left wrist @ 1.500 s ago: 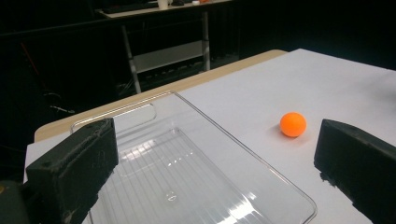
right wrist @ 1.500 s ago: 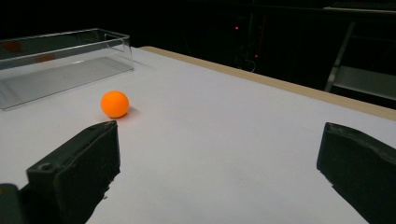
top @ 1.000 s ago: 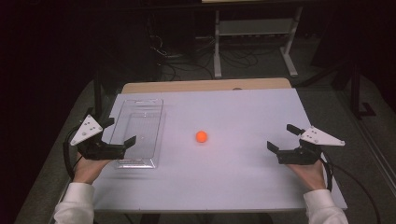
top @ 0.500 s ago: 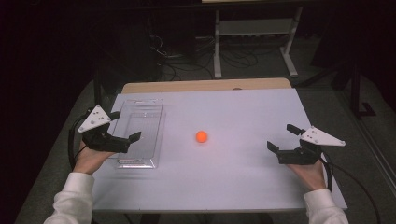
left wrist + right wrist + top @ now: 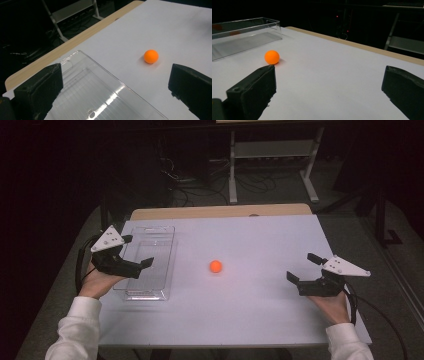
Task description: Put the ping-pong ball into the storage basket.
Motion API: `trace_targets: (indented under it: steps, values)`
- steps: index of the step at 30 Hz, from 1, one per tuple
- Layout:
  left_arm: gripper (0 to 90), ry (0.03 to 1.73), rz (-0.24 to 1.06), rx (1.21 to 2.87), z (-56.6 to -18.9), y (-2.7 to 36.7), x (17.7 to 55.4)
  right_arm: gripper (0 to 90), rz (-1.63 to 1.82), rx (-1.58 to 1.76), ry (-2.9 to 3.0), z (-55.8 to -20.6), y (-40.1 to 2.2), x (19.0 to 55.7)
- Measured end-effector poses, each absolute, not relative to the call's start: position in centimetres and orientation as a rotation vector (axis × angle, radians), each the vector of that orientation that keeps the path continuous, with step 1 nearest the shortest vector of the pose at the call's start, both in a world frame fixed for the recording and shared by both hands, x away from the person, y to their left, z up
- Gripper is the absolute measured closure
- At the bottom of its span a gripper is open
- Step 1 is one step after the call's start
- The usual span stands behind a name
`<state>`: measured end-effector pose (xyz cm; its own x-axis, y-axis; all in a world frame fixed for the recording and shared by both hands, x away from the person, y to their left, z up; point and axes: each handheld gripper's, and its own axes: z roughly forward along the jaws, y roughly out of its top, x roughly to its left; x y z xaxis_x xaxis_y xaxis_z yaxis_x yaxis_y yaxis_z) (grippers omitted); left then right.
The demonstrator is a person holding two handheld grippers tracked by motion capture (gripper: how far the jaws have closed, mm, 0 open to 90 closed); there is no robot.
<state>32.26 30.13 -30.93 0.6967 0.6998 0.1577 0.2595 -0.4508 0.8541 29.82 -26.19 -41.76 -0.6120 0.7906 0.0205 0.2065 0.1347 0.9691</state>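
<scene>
**Orange ball alone at mid-worktop**

The orange ball (image 5: pixel 215 266) is seen on the white worktop (image 5: pixel 250 310), just beside the clear tray (image 5: pixel 150 262). The left gripper (image 5: pixel 131 253) is held over the tray (jaws wide, empty); the right gripper (image 5: pixel 304 268), well apart from the ball, is likewise spread wide.

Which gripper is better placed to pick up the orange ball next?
Probably the left gripper: open, hovering over the clear box, nearer the orange ball. The right gripper, also open, sits farther away.
</scene>
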Motion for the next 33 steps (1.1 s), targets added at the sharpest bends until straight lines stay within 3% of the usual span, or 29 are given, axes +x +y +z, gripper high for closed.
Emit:
trace_targets:
  steps: [33]
  values:
    - [0.0, 0.643, 0.603, 2.188, -29.3, 26.2, 35.2, 0.0, 1.509, 0.968, 1.912, -41.9, -26.4, 29.9]
